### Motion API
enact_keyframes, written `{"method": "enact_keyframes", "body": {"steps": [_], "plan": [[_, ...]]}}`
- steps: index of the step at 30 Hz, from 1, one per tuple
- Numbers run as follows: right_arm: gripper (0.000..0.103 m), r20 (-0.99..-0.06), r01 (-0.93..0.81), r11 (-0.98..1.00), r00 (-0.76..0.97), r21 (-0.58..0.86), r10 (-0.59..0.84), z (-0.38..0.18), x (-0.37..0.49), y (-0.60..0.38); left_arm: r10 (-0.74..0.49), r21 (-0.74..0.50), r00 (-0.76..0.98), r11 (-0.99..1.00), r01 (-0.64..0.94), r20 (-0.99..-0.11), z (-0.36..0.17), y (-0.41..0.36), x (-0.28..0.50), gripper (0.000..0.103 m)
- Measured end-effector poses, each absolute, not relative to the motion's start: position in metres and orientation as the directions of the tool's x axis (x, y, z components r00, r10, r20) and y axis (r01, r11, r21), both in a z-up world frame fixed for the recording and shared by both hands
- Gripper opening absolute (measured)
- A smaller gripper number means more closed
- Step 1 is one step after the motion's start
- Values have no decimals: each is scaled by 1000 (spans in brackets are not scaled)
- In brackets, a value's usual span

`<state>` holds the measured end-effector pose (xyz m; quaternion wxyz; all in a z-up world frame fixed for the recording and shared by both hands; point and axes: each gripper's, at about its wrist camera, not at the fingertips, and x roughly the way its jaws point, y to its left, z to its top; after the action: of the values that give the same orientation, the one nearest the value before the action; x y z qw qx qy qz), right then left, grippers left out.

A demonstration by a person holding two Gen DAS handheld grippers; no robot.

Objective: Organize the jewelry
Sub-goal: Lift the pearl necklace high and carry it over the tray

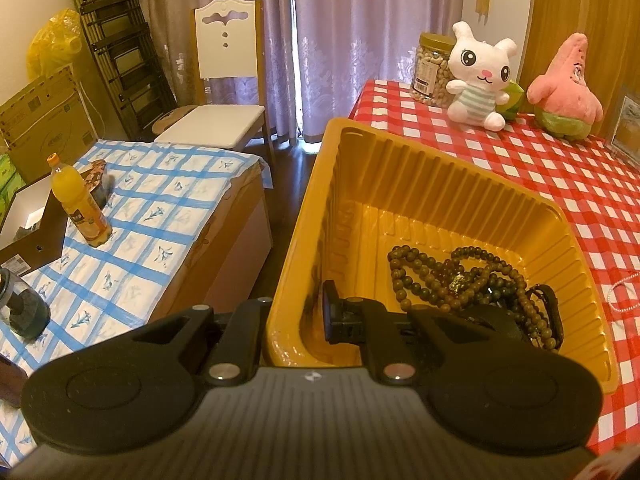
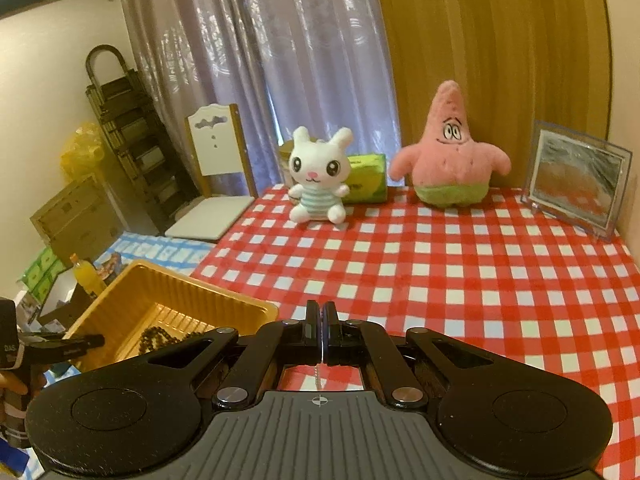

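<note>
A yellow ribbed plastic tray (image 1: 400, 168) sits at the left edge of the red checked table; it also shows in the right wrist view (image 2: 132, 292). Several brown bead strings (image 1: 464, 280) and a dark band lie in it. My left gripper (image 1: 296, 312) is shut on the tray's left wall, one finger inside and one outside. My right gripper (image 2: 321, 320) is shut on a thin pale chain (image 2: 319, 376) that hangs below the pads above the table. A pink bead string (image 1: 624, 292) lies on the cloth right of the tray.
A white bunny plush (image 2: 316, 176), a pink starfish plush (image 2: 450, 152), a green box, a nut jar (image 1: 432, 68) and a picture frame (image 2: 576, 176) stand along the table's back. To the left a lower blue-checked table holds an orange drink bottle (image 1: 80, 204); a white chair stands behind.
</note>
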<state>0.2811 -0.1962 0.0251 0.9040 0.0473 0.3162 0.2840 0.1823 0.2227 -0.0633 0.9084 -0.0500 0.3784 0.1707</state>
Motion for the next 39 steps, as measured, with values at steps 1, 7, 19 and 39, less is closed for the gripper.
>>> {"method": "enact_keyframes", "body": {"steps": [1, 7, 19, 39], "plan": [[1, -544, -486, 833, 638, 264, 545, 26, 281, -195, 271, 37, 656, 937, -347, -704, -63, 223, 182, 10], [1, -533, -502, 827, 640, 254, 553, 34, 279, -188, 263, 31, 664, 940, -339, -700, -63, 222, 182, 10], [1, -478, -565, 789, 638, 241, 603, 64, 278, -169, 248, 16, 678, 944, -330, -692, -62, 223, 181, 10], [1, -399, -733, 619, 496, 283, 771, 80, 292, -62, 225, -14, 684, 946, -325, -694, -66, 225, 181, 10]]}}
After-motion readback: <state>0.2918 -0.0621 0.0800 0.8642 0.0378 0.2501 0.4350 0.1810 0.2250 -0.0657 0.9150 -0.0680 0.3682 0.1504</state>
